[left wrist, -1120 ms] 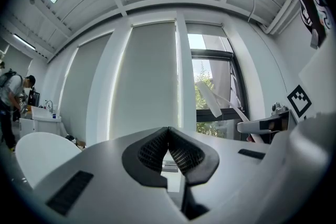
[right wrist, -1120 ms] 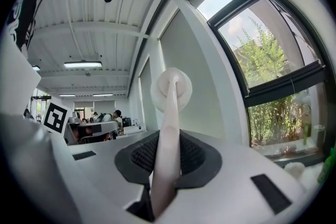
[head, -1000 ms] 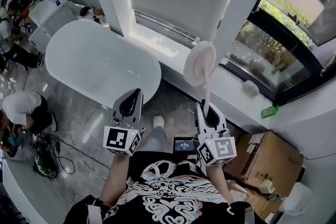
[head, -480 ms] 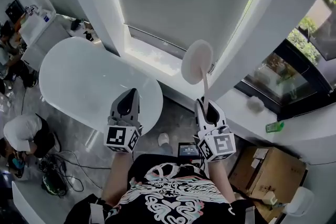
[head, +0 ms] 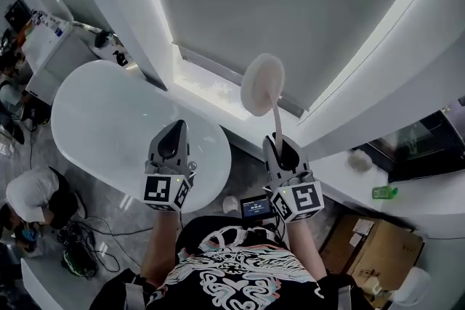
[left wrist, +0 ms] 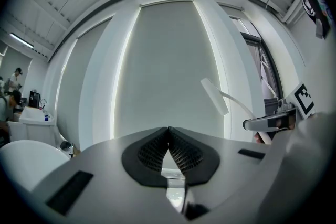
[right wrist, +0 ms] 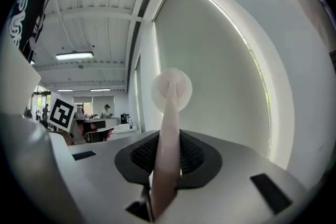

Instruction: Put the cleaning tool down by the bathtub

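The cleaning tool (head: pixel 262 86) is a pale round pad on a thin pink-white handle. My right gripper (head: pixel 286 149) is shut on the handle, and the pad stands up in front of the grey window blind. In the right gripper view the handle (right wrist: pixel 167 149) runs up between the jaws to the round head (right wrist: pixel 171 88). My left gripper (head: pixel 174 139) is shut with nothing in it, above the near end of the white oval bathtub (head: pixel 109 120). The left gripper view shows its jaws (left wrist: pixel 168 145) closed and the cleaning tool (left wrist: pixel 215 97) off to the right.
A white ledge (head: pixel 211 94) runs under the blind behind the bathtub. A person in a white top (head: pixel 25 196) crouches on the grey floor at left beside cables (head: pixel 73 243). Cardboard boxes (head: pixel 370 250) sit at lower right, a green bottle (head: pixel 384 192) on the right sill.
The view has swung left and up: the window at right has slid mostly out of frame and the blind fills the top. Both grippers keep their pose, the tool still upright in the right one.
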The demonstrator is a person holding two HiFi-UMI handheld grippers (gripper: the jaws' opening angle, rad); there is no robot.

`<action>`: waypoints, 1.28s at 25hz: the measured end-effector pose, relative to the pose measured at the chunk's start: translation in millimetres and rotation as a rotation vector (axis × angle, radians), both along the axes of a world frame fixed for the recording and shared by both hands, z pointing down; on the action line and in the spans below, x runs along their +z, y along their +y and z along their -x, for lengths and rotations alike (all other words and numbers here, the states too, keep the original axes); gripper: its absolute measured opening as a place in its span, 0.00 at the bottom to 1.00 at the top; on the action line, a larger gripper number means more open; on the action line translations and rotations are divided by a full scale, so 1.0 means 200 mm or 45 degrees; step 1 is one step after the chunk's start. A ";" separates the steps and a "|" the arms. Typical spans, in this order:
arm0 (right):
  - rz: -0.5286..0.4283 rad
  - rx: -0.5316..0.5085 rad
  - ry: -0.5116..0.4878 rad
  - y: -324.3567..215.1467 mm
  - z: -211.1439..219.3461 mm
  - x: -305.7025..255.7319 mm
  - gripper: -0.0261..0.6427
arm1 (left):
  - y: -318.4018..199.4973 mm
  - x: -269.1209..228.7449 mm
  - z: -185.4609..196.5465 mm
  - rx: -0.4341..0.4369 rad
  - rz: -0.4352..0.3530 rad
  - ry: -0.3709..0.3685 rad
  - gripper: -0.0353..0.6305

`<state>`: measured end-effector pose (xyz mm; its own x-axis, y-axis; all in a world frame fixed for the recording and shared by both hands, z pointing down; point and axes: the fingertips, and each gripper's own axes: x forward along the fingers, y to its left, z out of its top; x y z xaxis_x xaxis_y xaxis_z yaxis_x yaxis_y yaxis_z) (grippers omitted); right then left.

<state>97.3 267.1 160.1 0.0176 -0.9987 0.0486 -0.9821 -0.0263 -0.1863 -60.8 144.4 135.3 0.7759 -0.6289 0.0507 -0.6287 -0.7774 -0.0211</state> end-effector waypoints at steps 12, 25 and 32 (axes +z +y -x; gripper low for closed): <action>0.062 -0.144 -0.026 -0.46 -0.03 0.06 0.17 | -0.34 0.01 -0.06 -0.079 0.027 0.026 0.08; 0.051 -0.487 0.047 -1.12 -0.09 0.08 0.17 | -0.90 -0.02 -0.15 -0.303 0.036 0.038 0.08; 0.123 -0.547 0.055 -1.28 -0.14 0.19 0.17 | -1.02 0.10 -0.15 -0.383 0.092 0.003 0.08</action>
<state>126.0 11.4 198.7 -0.3943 -0.9066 0.1500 -0.9145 0.3709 -0.1618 -30.1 -59.2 154.3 0.5554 -0.8253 0.1020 -0.8310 -0.5556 0.0289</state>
